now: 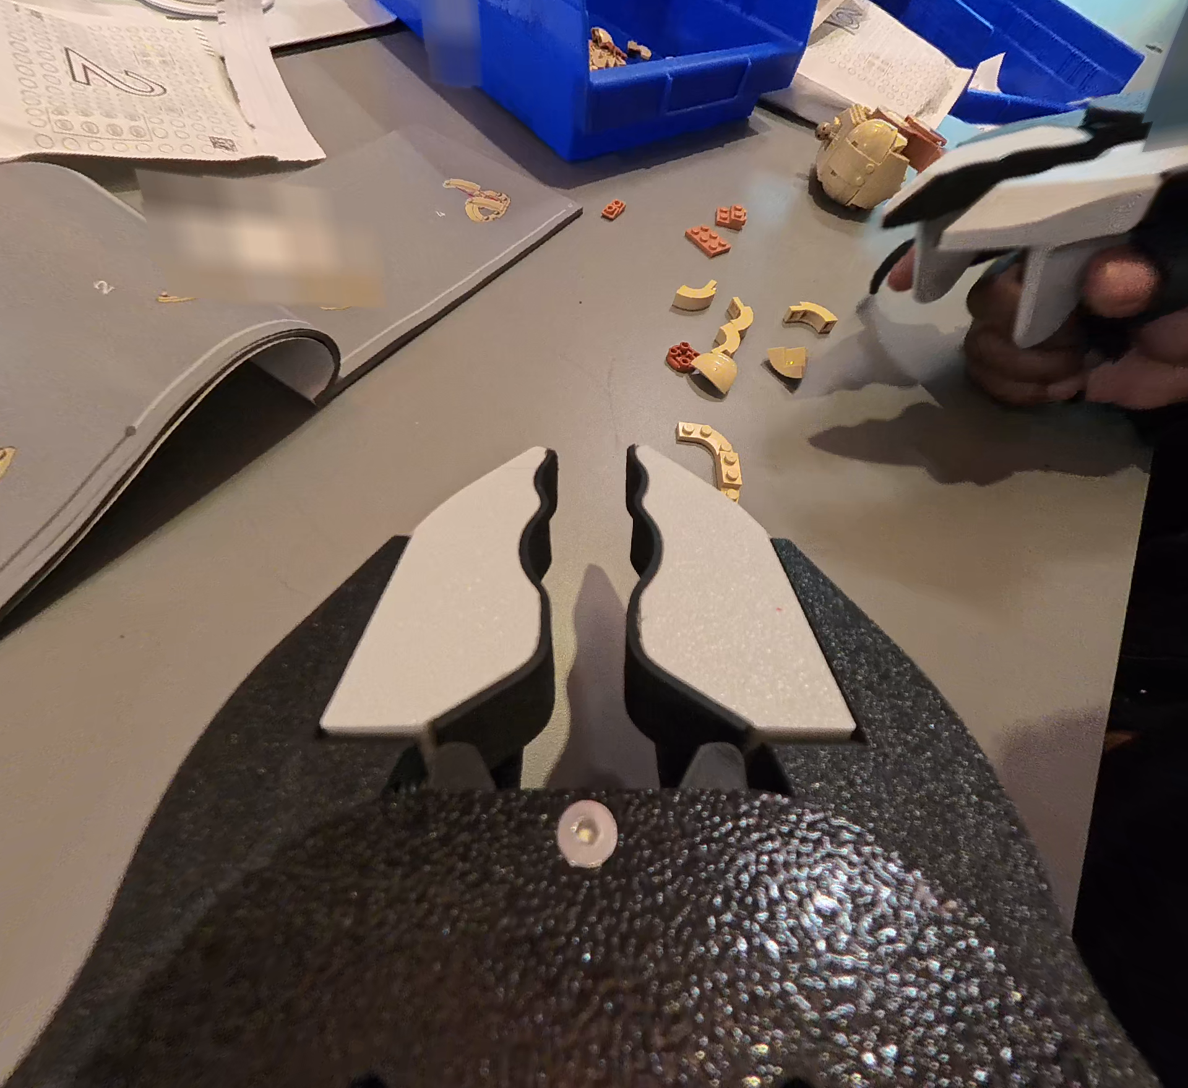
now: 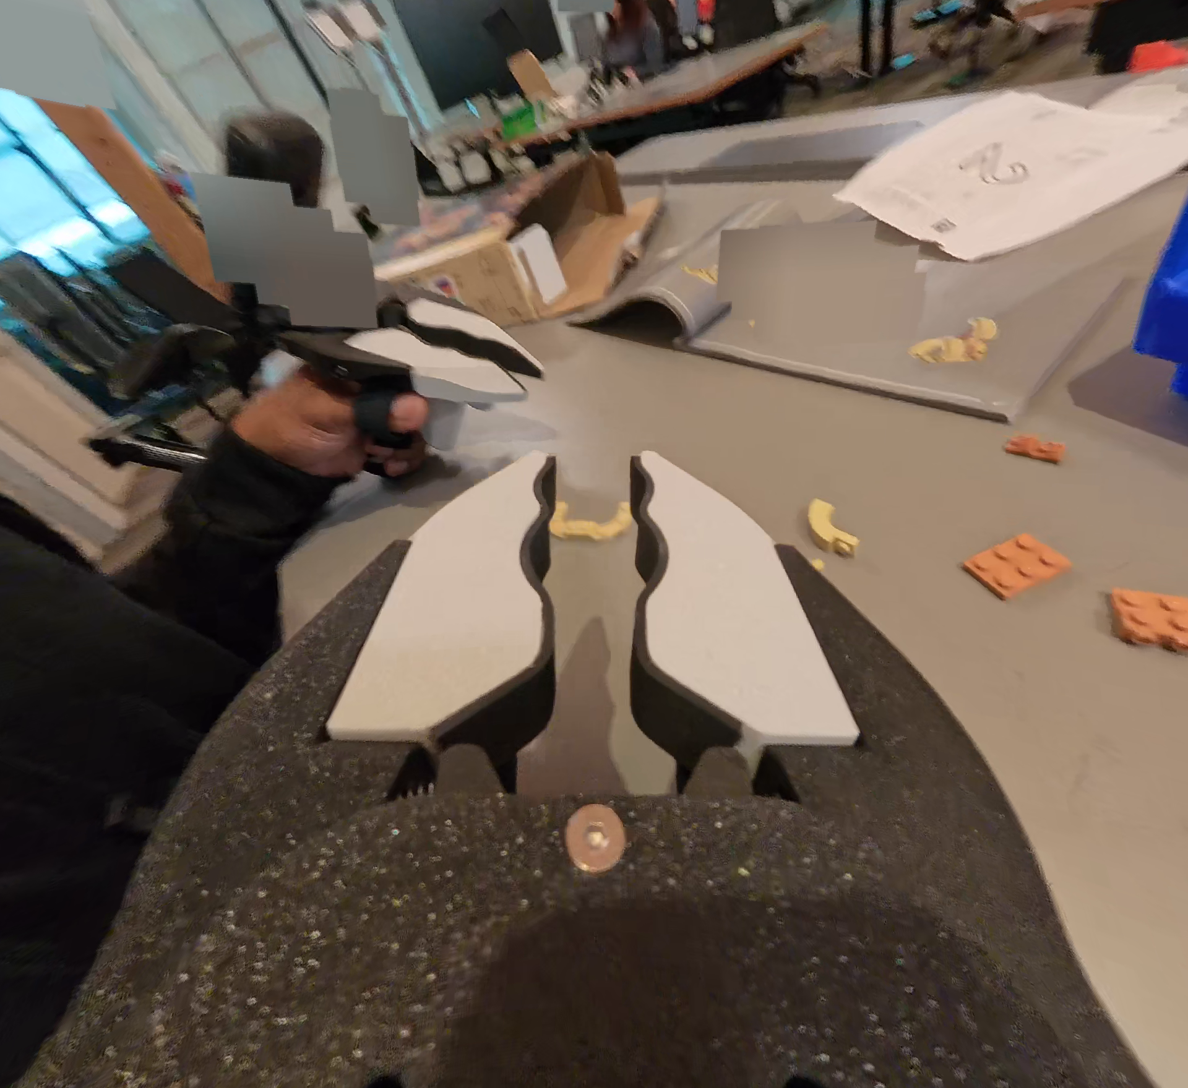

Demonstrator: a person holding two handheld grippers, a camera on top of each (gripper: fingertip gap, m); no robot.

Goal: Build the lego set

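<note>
My left gripper [image 1: 591, 454] hovers low over the grey table [image 1: 450, 511], jaws slightly apart and empty. A tan curved plate [image 1: 712, 454] lies just right of its right fingertip. Beyond lie several loose tan curved pieces [image 1: 733, 324], a tan dome [image 1: 713, 373] and small reddish-brown plates [image 1: 707, 240]. A partly built tan model [image 1: 861, 164] stands farther back right. My right gripper [image 2: 591, 464] is also open and empty; the tan curved plate [image 2: 588, 527] shows on the table in the gap between its fingers. My right gripper also shows in the left wrist view [image 1: 900, 212].
An open instruction booklet [image 1: 257, 299] lies at the left, with a white paper bag [image 1: 128, 87] behind it. Blue bins [image 1: 643, 9] stand at the back, one holding tan pieces. The table edge runs along the right [image 1: 1138, 479]. Orange plates [image 2: 1016, 565] lie right of my right gripper. My hands' fingertips stand some 15 cm from each other. The tan dome [image 1: 713, 373] sits 8 cm or so from the ends of my right fingers. From my right tips it is roughly 20 cm to the partly built tan model [image 1: 861, 164]; from my left, 30 cm.
</note>
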